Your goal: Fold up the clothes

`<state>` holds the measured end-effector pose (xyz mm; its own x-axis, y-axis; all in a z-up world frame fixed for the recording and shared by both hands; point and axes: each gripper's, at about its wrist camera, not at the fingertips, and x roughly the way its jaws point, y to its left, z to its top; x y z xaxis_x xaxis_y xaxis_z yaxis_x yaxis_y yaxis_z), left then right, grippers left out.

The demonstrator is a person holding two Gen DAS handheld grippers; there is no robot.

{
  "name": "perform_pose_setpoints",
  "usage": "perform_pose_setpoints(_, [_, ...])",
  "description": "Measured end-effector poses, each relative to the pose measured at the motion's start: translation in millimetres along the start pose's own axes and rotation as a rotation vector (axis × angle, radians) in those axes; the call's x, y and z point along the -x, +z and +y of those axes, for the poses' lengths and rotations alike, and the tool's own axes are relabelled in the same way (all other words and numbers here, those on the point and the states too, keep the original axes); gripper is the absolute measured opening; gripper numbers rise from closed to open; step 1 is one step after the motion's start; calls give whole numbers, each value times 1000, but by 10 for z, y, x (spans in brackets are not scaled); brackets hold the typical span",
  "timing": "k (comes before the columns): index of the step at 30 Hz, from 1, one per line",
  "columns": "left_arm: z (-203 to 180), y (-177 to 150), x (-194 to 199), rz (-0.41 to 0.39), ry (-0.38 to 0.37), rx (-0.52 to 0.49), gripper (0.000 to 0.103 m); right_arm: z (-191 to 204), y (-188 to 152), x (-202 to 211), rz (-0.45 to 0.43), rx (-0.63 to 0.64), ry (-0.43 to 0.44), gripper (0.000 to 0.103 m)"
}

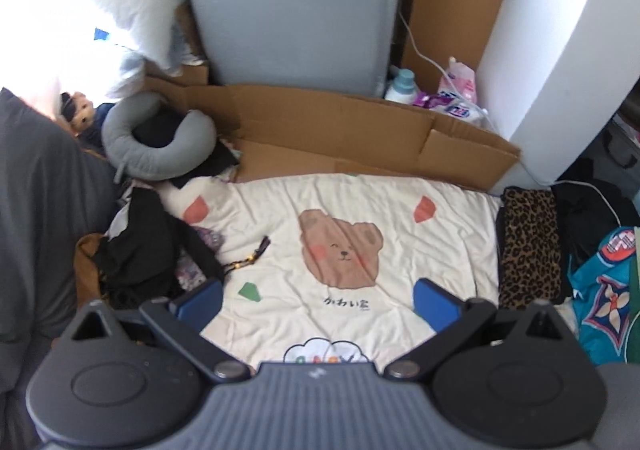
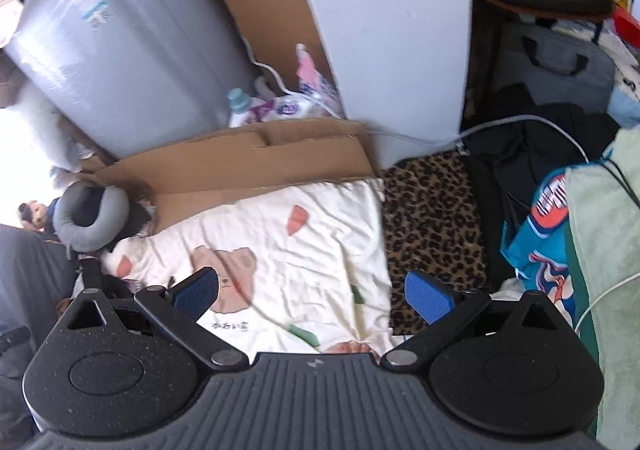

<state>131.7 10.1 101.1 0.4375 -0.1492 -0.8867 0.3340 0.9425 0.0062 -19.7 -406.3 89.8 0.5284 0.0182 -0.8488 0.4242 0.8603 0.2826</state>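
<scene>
A cream blanket with a brown bear print [image 1: 340,250] [image 2: 280,250] lies spread flat. On its left edge sits a crumpled pile of black clothes [image 1: 140,250], partly over a patterned purple garment [image 1: 208,240]. A folded leopard-print garment [image 1: 530,246] [image 2: 434,226] lies along the blanket's right edge. My left gripper [image 1: 318,300] hovers open above the blanket's near part, nothing between its blue pads. My right gripper [image 2: 312,296] is open too, over the blanket's right edge with its right pad above the leopard garment.
Flattened cardboard [image 1: 340,129] and a grey upright panel [image 1: 288,5] stand behind the blanket. A grey neck pillow [image 1: 156,137] and a doll [image 1: 78,111] lie at the left. A teal printed bag [image 1: 604,290] [image 2: 540,242], black clothing [image 2: 532,145] and a white cable [image 2: 520,121] crowd the right.
</scene>
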Motion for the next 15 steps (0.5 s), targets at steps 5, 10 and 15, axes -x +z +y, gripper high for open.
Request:
perform_pose_setpoints(5, [238, -162, 113, -9, -3, 51, 103, 423, 66, 312, -33, 35, 55, 102])
perform_pose_setpoints(10, [350, -334, 251, -23, -20, 51, 103, 783, 71, 506, -60, 70, 86, 102])
perform_pose_setpoints(15, [464, -481, 409, -45, -17, 67, 103, 1012, -84, 530, -46, 101, 106, 102])
